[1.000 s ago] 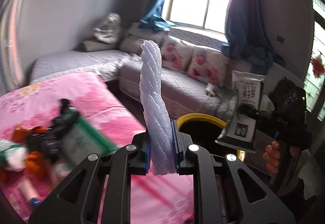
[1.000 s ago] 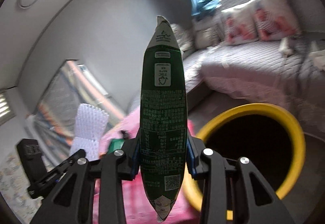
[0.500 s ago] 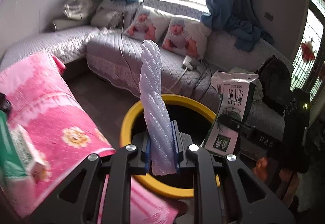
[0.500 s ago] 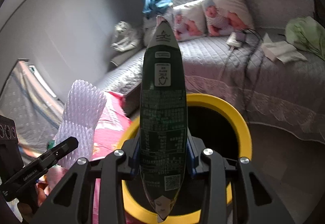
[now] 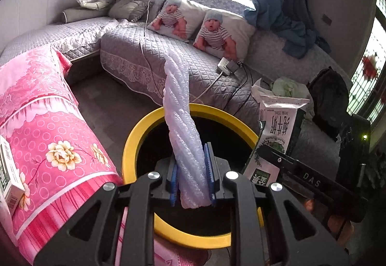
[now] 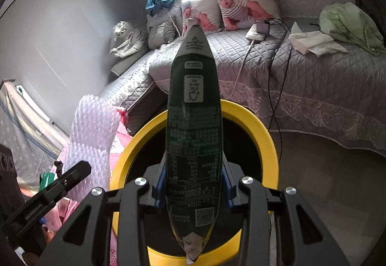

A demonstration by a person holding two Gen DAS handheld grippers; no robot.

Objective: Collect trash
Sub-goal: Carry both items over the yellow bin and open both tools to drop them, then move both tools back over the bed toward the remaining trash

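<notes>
Left tongs [image 5: 191,175] just opening, foam net sleeve [image 5: 184,135] loose between them. Right tongs [image 6: 193,187] clamp green milk carton [image 6: 193,135]. Yellow-rimmed bin [image 5: 135,135] directly beneath both; drops pending.

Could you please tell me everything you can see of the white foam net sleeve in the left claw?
The foam net sleeve is white, soft-looking foam mesh, flattened into a long ribbed strip. It stands between the left claw's blue pads, which have just been opening; its lower end hangs below them. It leans slightly left, above the black mouth of the yellow-rimmed bin. Nothing else touches it.
</notes>
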